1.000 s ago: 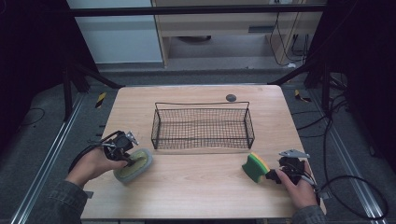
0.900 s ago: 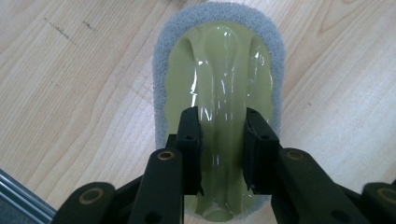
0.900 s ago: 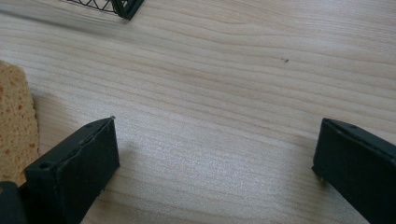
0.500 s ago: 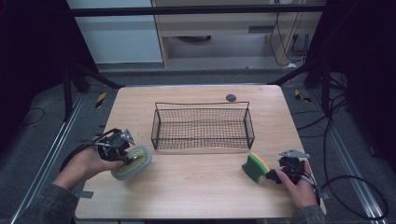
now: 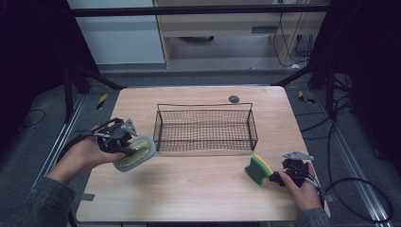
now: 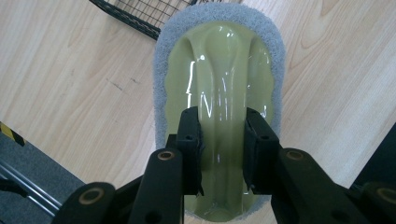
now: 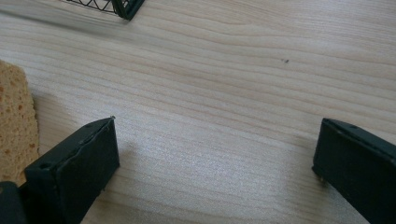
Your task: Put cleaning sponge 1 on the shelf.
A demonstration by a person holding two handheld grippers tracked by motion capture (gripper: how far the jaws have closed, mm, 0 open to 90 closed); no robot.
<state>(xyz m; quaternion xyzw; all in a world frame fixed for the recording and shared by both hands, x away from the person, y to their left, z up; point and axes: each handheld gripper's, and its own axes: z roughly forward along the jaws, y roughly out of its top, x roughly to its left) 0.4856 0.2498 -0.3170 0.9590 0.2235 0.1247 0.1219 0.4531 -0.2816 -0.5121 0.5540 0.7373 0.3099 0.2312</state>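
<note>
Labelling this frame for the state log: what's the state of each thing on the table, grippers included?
Grey-edged oval scrubber with glossy green plastic handle: gripped by its raised handle ridge, lifted, tilted.
Left hand-held gripper: shut on the scrubber.
Black wire mesh basket: upright, nothing in it.
Green and yellow rectangular sponge: lying on the table, not gripped.
Right hand-held gripper: open, low over the light wooden table, beside the sponge.

A pale yellow-green glossy handle on a grey pad is noted on the scrubber (image 6: pixel 219 88). The sponge (image 5: pixel 258 169) is seen in green and yellow layers. The wire basket (image 5: pixel 205 130) is black; the table (image 5: pixel 189 198) shows light wood grain.
</note>
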